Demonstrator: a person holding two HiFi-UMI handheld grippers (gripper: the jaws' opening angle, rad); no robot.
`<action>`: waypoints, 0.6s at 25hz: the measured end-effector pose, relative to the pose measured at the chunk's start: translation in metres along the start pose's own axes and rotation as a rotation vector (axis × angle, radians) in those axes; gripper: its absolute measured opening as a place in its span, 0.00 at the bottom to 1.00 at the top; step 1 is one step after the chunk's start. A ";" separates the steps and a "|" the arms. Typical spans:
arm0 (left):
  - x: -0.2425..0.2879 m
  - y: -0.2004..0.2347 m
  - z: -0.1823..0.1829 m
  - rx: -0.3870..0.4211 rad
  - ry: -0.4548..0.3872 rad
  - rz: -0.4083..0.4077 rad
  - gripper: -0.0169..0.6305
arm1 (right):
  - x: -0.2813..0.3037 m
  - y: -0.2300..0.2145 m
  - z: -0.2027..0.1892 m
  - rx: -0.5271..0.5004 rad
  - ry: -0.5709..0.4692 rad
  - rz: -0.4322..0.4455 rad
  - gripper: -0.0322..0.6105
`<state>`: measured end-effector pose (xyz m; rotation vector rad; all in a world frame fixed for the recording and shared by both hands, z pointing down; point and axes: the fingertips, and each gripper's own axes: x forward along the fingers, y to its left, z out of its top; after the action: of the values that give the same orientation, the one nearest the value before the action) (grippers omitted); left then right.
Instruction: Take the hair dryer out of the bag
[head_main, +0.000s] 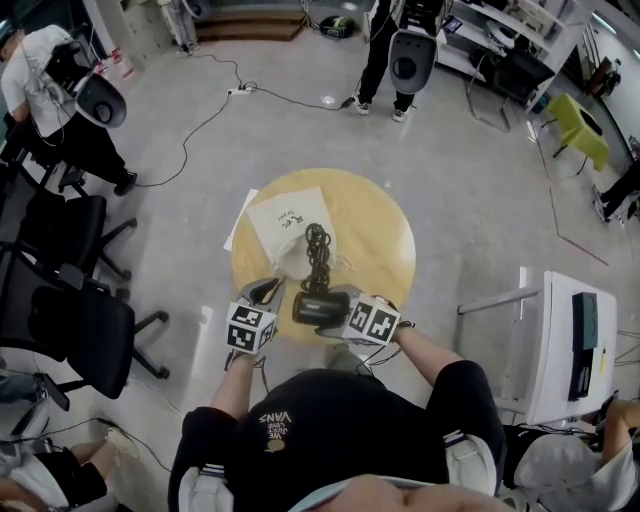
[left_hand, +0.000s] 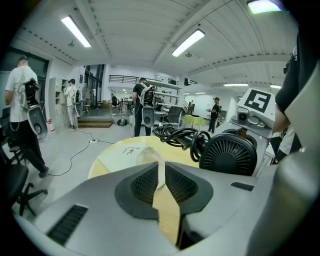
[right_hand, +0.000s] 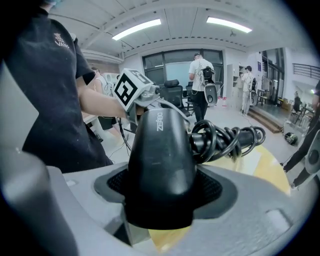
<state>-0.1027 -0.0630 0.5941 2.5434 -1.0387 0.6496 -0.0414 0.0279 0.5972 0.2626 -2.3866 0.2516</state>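
Your right claw (right_hand: 165, 186) stands wide, both pads pressed against the black hair dryer (right_hand: 160, 160), whose body fills the gap. Its handle, wrapped in the coiled cord (right_hand: 227, 137), juts ahead and to the right of the jaws. Your left claw (left_hand: 161, 182) is narrowed to a thin slit and holds nothing. The dryer hangs just to its right, and the pale bag (head_main: 285, 225) lies ahead on the table (head_main: 385, 240).

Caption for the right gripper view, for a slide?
Right gripper clamped on the black hair dryer, cord coiled round its handle, over the round table.
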 end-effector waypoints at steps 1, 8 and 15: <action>-0.004 -0.002 -0.001 -0.001 -0.006 0.002 0.11 | -0.002 -0.001 0.003 0.008 -0.016 -0.011 0.59; -0.026 -0.005 -0.005 -0.021 -0.040 0.031 0.11 | -0.016 -0.008 0.021 0.038 -0.117 -0.073 0.59; -0.043 -0.013 0.010 -0.032 -0.111 0.043 0.10 | -0.032 -0.015 0.037 0.098 -0.218 -0.115 0.59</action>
<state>-0.1174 -0.0342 0.5619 2.5615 -1.1333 0.5034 -0.0382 0.0074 0.5504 0.4938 -2.5662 0.2991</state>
